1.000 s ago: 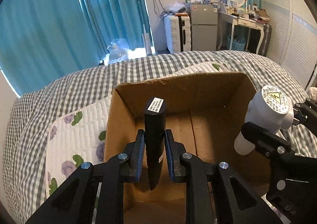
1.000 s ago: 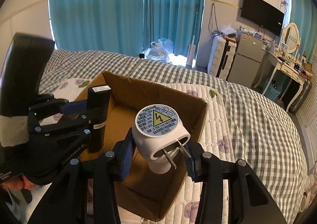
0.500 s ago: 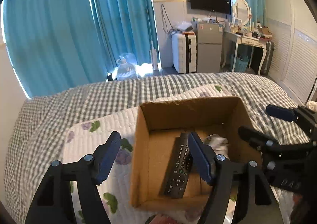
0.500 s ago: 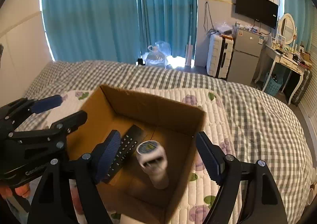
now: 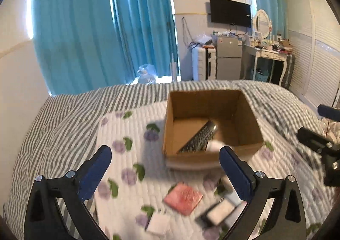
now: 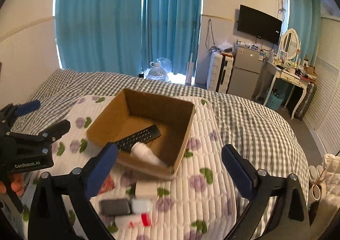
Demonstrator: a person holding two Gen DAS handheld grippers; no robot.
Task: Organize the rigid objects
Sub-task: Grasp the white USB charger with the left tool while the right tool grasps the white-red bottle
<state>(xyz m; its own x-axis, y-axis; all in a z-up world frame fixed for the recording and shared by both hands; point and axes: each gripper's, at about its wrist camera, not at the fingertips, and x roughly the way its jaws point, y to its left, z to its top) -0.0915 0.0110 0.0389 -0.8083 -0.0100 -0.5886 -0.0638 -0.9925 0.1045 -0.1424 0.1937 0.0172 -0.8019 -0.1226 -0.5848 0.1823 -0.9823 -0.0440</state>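
**A:** What sits in the middle of the bed?

**B:** An open cardboard box [image 6: 148, 110], plain brown corrugated board with square walls, resting on a white quilted mat [image 6: 212, 176] printed with purple flowers and green leaves. Under the mat lies a grey-and-white checked bedspread [image 6: 255, 116].

**A:** And inside the box?

**B:** A long black remote control [image 6: 138, 137], flat and studded with rows of small buttons, lies slanted across the box floor. A smooth white plug adapter [image 6: 144, 153], rounded in shape, lies on its side against the near wall, touching the remote's near end.

**A:** The tongs?

**B:** Both spread wide and hold nothing. The left gripper [image 5: 164, 173] hovers above the mat just short of the box, its blue ribbed pads [image 5: 233, 176] well apart. The right gripper [image 6: 169, 167] hangs the same way over the box's near corner, pads released.

**A:** Anything left outside?

**B:** Yes, on the mat near the box's front: a flat pinkish-red square packet [image 5: 183, 197], a dark grey rounded case [image 6: 114, 207], a small white block [image 6: 146, 190] and a white item with a red end [image 6: 136, 222]. All are motion-blurred, so finer detail cannot be told.

**A:** The backdrop?

**B:** Teal pleated curtains [image 6: 127, 17].
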